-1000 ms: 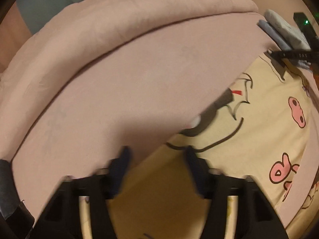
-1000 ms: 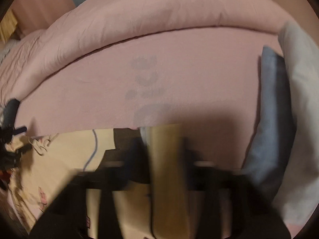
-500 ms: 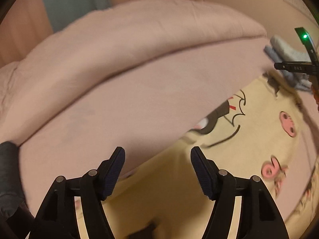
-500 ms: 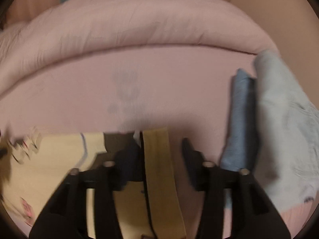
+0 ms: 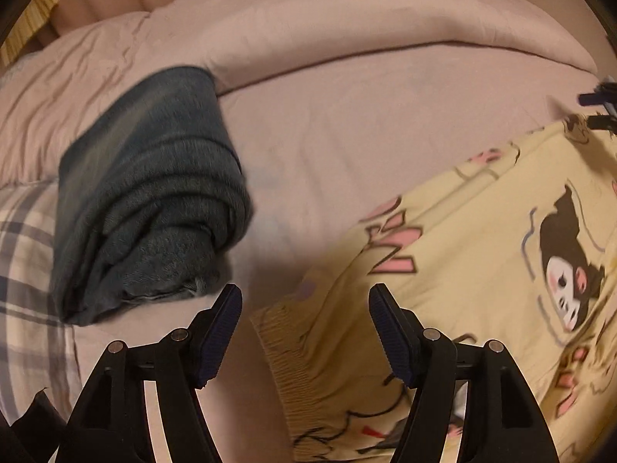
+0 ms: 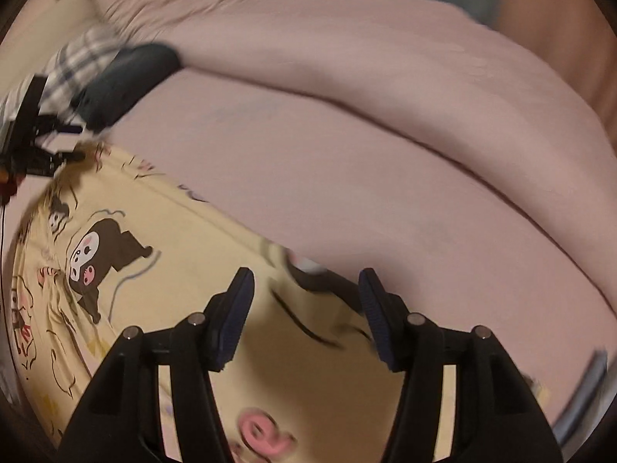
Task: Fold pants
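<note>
While both tools hung over the bed, my left gripper (image 5: 304, 322) stood spread wide, nothing between its pads. The yellow cartoon-print pants (image 5: 482, 254) lay flat on the pink sheet (image 5: 347, 135), filling the left view from 2 to 5 o'clock; their ribbed cuff edge (image 5: 281, 347) sat just below the gap, untouched. A folded dark garment (image 5: 146, 200) lay at 9 o'clock on a plaid cloth (image 5: 27, 254), with bare sheet between it and the pants. My right gripper (image 6: 306, 305) was likewise spread, over the pants' upper edge. Bare sheet ran toward 12 to 3 o'clock, up to the rolled duvet (image 6: 385, 58).
</note>
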`<action>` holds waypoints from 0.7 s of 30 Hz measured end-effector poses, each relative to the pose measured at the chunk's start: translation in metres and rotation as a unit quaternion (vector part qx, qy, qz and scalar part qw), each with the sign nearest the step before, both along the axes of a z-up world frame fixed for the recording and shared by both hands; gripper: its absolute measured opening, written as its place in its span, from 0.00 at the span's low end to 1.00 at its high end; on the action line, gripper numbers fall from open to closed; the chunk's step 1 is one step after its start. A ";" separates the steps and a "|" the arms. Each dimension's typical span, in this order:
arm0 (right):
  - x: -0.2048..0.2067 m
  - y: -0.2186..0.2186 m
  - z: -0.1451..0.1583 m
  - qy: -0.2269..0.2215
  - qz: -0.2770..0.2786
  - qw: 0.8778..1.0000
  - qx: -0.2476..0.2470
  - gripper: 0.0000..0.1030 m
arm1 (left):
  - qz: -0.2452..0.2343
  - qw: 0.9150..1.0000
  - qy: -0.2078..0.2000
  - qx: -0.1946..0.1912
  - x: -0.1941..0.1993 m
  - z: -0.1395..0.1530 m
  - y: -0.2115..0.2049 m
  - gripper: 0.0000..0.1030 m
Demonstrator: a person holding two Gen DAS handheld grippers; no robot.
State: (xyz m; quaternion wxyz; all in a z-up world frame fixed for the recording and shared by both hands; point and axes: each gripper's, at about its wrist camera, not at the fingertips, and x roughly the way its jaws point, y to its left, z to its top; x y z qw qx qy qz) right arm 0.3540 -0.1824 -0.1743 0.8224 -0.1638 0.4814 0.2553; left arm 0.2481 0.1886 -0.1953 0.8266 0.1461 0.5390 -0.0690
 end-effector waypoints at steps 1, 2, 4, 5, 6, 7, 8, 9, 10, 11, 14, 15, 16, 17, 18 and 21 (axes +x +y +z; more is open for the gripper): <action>0.005 0.005 -0.005 0.007 0.010 1.000 -0.005 0.54 | -0.006 1.000 0.005 -0.001 0.005 -0.005 -0.001 0.67; 0.008 0.006 -0.009 0.013 0.015 1.000 -0.011 0.55 | -0.009 1.000 0.005 0.002 0.007 -0.008 0.000 0.67; 0.012 0.010 -0.017 0.034 0.021 0.999 -0.022 0.54 | -0.017 1.000 0.009 0.000 0.018 -0.016 -0.005 0.66; 0.015 0.014 -0.023 0.043 0.024 0.998 -0.027 0.54 | -0.021 1.000 0.012 -0.001 0.023 -0.021 -0.006 0.66; 0.015 0.016 -0.028 0.049 0.028 0.998 -0.031 0.54 | -0.023 1.000 0.010 -0.002 0.023 -0.024 -0.001 0.66; 0.018 0.018 -0.034 0.056 0.034 0.997 -0.038 0.54 | -0.024 1.000 0.009 -0.006 0.027 -0.025 -0.002 0.66; 0.016 0.025 -0.037 0.059 0.038 0.997 -0.042 0.53 | -0.023 1.000 0.008 -0.010 0.031 -0.026 -0.002 0.62; 0.018 0.030 -0.042 0.066 0.045 0.996 -0.048 0.51 | -0.025 0.999 0.010 -0.020 0.034 -0.028 0.000 0.56; 0.020 0.036 -0.047 0.068 0.049 0.995 -0.058 0.49 | -0.034 0.999 0.015 -0.036 0.036 -0.028 0.000 0.41; 0.021 0.040 -0.049 0.067 0.054 0.994 -0.064 0.41 | -0.045 0.998 0.013 -0.037 0.035 -0.027 -0.002 0.25; 0.020 0.044 -0.045 0.059 0.070 0.994 -0.060 0.07 | -0.085 0.996 0.003 -0.007 0.029 -0.029 -0.016 0.04; 0.018 0.045 -0.044 0.053 0.074 0.994 -0.067 0.05 | -0.086 0.996 0.000 -0.005 0.029 -0.028 -0.018 0.04; 0.016 0.046 -0.044 0.045 0.080 0.993 -0.075 0.04 | -0.081 0.997 -0.006 -0.012 0.029 -0.025 -0.017 0.03; 0.012 0.045 -0.043 0.038 0.081 0.993 -0.081 0.03 | -0.076 0.997 -0.017 -0.016 0.028 -0.020 -0.015 0.03; 0.008 0.045 -0.040 0.030 0.080 0.993 -0.081 0.03 | -0.073 0.997 -0.025 -0.024 0.027 -0.016 -0.013 0.03; -0.005 0.049 -0.026 -0.004 0.073 0.994 -0.077 0.03 | -0.073 0.995 -0.056 -0.028 0.019 0.005 -0.011 0.03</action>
